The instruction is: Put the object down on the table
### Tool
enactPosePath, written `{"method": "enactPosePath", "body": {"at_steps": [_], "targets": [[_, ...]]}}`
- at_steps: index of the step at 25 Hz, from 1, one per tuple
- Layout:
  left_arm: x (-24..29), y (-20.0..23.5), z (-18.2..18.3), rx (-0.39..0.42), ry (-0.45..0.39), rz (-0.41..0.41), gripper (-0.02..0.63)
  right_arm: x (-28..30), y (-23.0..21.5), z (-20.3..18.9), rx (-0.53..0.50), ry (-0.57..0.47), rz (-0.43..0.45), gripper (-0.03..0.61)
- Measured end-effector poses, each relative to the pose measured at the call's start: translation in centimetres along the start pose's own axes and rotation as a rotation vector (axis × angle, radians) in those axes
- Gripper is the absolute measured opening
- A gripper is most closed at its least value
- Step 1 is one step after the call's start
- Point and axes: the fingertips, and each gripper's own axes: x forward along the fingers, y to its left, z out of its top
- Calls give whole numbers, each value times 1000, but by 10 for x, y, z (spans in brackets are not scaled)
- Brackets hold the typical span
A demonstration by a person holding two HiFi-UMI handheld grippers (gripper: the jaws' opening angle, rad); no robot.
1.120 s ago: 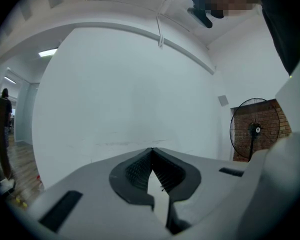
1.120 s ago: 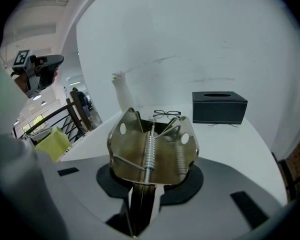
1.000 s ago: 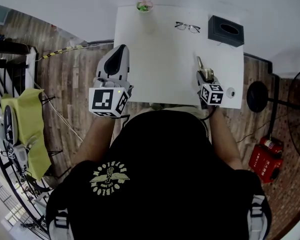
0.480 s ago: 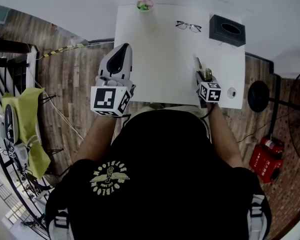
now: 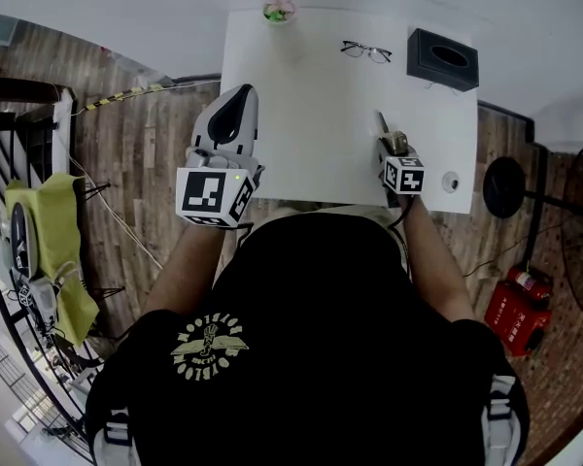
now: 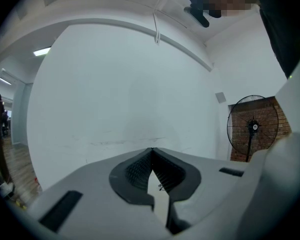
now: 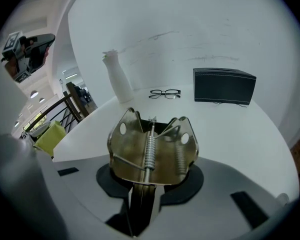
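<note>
Your right gripper (image 7: 149, 184) is clamping a brass-coloured metal spring clip (image 7: 152, 149). Its jaws are standing partly apart on the clip's narrow end, and the winged plates and coil spring are fanning out beyond the pads. In the head view this gripper is tilting down over the near right part of the white table (image 5: 311, 95), carrying the clip above the tabletop; whether the clip is touching the surface cannot be told. Farther back a pair of glasses (image 7: 165, 93), a black box (image 7: 224, 85) and a white vase (image 7: 117, 76) are sitting on the table. Your left gripper (image 5: 235, 105) is hovering at the table's left edge, jaws pressed together on nothing, pointing at a white wall (image 6: 120, 84).
</note>
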Motion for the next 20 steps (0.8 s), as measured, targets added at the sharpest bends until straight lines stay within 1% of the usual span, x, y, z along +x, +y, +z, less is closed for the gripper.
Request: {"method": "enactPosePath", "body": {"at_steps": [10, 16, 20], "targets": [[12, -9, -2, 4, 15, 1, 6, 14, -4, -8, 2, 40, 18, 104], [12, -14, -4, 7, 25, 8, 6, 18, -5, -7, 14, 38, 37, 105], [10, -17, -5, 2, 28, 23, 6, 19, -7, -6, 38, 40, 60, 118]]}}
